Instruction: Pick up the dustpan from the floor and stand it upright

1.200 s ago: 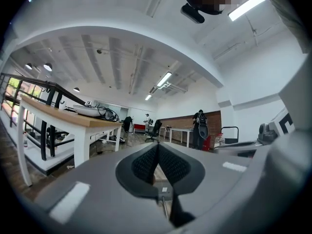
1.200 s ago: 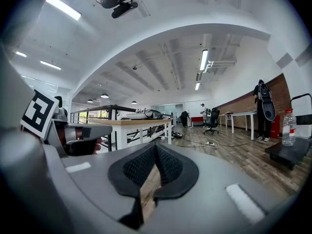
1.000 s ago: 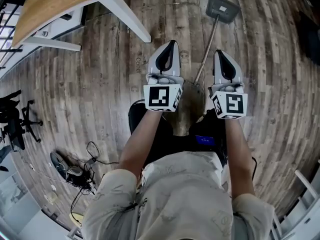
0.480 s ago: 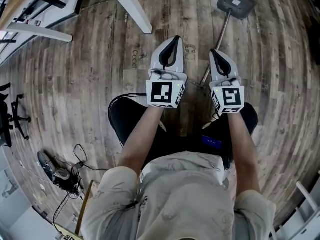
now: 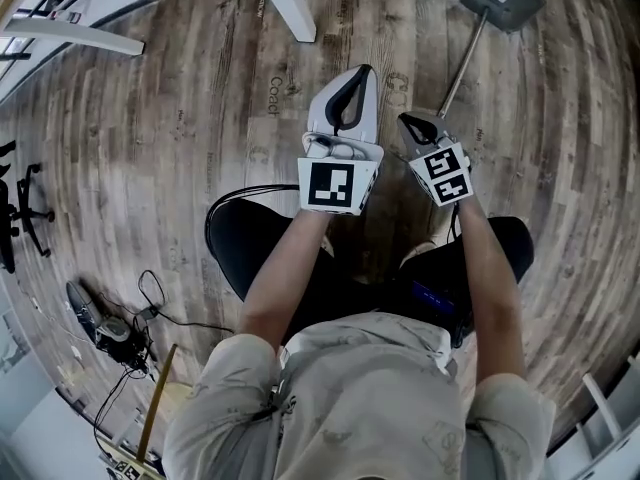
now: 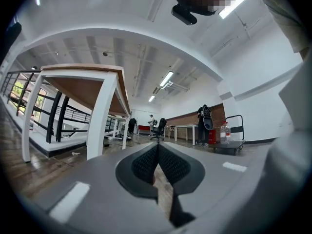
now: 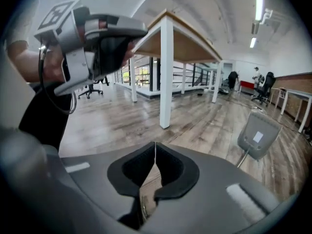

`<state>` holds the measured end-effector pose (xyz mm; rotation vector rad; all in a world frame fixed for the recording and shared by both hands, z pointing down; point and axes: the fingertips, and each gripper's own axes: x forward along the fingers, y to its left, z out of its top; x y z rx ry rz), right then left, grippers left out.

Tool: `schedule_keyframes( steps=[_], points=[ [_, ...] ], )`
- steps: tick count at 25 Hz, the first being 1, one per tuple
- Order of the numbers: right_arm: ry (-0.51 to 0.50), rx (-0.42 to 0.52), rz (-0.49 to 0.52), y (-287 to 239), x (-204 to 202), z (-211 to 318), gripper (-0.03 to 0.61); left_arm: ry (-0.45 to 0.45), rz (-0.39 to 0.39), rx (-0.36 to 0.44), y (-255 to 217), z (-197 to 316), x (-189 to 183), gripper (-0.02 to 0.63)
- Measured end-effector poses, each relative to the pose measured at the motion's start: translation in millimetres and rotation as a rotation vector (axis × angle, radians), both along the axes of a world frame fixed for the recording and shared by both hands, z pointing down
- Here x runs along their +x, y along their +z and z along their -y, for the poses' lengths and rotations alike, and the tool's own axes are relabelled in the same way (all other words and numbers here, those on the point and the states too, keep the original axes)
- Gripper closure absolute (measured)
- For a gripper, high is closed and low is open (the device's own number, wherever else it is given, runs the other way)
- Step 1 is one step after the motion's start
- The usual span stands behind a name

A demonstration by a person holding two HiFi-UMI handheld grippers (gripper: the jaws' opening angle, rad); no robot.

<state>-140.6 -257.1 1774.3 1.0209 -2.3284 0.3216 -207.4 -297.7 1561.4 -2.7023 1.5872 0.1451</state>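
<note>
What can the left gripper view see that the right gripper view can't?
Only the left gripper view shows the trolley with a water bottle far off. Only the right gripper view shows the dustpan lying on the floor, plus the left claw. Both show a white-legged table and wooden floor.

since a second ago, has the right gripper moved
Yes. The right gripper swung left and tipped forward: it was right of the dustpan handle, now it's over the handle's near end.
</note>
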Motion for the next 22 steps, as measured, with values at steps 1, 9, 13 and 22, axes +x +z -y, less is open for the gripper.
schedule_keyframes(
  steps=[1, 9, 13, 22],
  points=[
    [-0.024, -0.045, -0.029, 25, -4, 0, 0.562, -0.003, 0.001, -0.009, 14, 3, -5, 0.594],
    [-0.196, -0.276, -0.225, 189, -19, -9, 0.509, -0.016, 0.022, -0.029, 104, 26, -25, 0.594],
    [-0.304, -0.304, -0.348, 262, -11, -9, 0.497, -0.019, 0.033, -0.038, 148, 35, -24, 0.594],
    [-0.443, -0.356, -0.543, 367, 6, -13, 0.472, -0.013, 0.054, -0.073, 213, 62, -24, 0.594]
  ],
)
